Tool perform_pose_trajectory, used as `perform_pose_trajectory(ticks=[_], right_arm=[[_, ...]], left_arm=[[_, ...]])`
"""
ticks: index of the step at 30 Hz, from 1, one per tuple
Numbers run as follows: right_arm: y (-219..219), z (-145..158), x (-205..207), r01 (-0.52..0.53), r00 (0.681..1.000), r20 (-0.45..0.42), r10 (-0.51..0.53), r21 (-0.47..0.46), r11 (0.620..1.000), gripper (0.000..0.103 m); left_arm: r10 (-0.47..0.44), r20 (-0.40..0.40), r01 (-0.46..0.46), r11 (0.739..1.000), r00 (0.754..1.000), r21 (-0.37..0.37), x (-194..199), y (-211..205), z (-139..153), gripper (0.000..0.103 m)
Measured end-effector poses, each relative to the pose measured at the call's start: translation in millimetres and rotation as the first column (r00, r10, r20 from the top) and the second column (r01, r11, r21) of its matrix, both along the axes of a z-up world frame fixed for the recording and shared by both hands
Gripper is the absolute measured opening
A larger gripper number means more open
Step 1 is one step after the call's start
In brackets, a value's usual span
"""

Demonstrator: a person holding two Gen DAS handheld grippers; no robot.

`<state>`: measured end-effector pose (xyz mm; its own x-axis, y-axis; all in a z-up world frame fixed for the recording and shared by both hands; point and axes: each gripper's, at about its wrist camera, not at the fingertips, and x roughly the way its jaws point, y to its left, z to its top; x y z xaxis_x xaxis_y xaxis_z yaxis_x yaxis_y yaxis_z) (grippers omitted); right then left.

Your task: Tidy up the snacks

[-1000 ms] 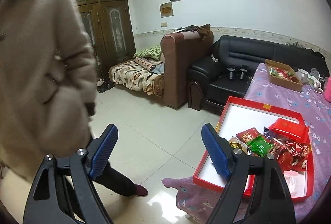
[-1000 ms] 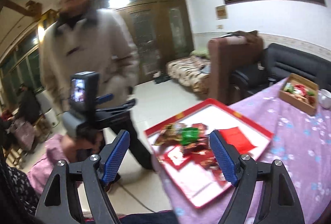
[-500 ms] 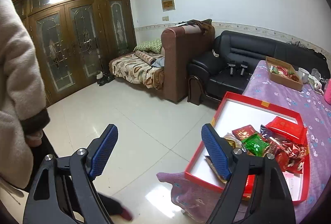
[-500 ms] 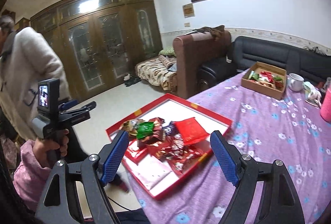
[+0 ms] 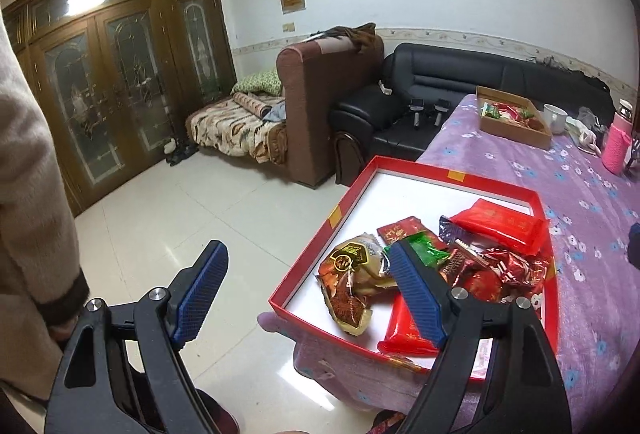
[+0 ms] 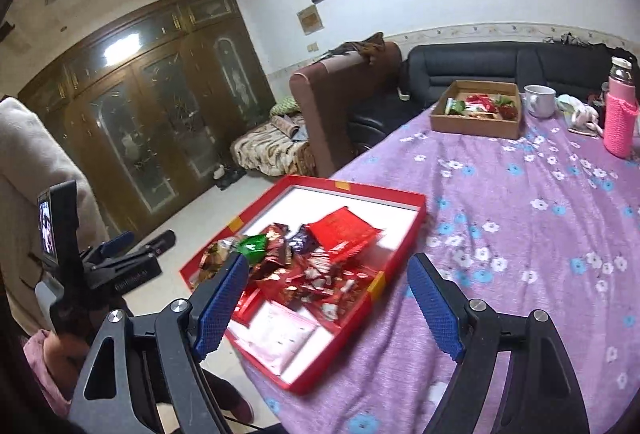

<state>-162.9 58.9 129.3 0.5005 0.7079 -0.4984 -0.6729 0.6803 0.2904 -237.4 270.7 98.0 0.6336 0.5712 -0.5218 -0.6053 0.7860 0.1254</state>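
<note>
While both the left gripper [image 5: 308, 294] and right gripper [image 6: 328, 308] hover wide open and empty, the approach step is in hand, and next one must descend onto a snack packet [image 6: 344, 232] heaped in the red tray [image 6: 404, 234] at lower centre.

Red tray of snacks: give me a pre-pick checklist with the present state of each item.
1. Left gripper open, nothing between its pads: ok.
2. Right gripper open and empty: ok.
3. Snack packets in the red tray unobstructed: ok.
4. Tray fully supported: not ok, its near corner overhangs the table edge.
5. Cardboard box has free room: cannot tell.
6. Path to the box avoids the white mug and pink bottle: ok.
</note>
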Motion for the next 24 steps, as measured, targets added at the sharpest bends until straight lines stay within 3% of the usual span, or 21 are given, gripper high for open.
perform_pose_trajectory(ticks=[6,24], right_arm=[[16.0,1.5,-10.8,-0.049,0.999,0.024,0.049,-0.021,0.999,0.083],[48.4,-6.3,-17.2,-0.145,0.989,0.003,0.145,-0.037,0.989,0.083]], left_arm=[[0.004,0.031,-0.004,1.000,1.000,-0.004,-5.8,-0.5,7.7,0.085],[0.005,0.006,-0.005,1.000,1.000,0.016,-0.3,2.1,6.2,0.087]])
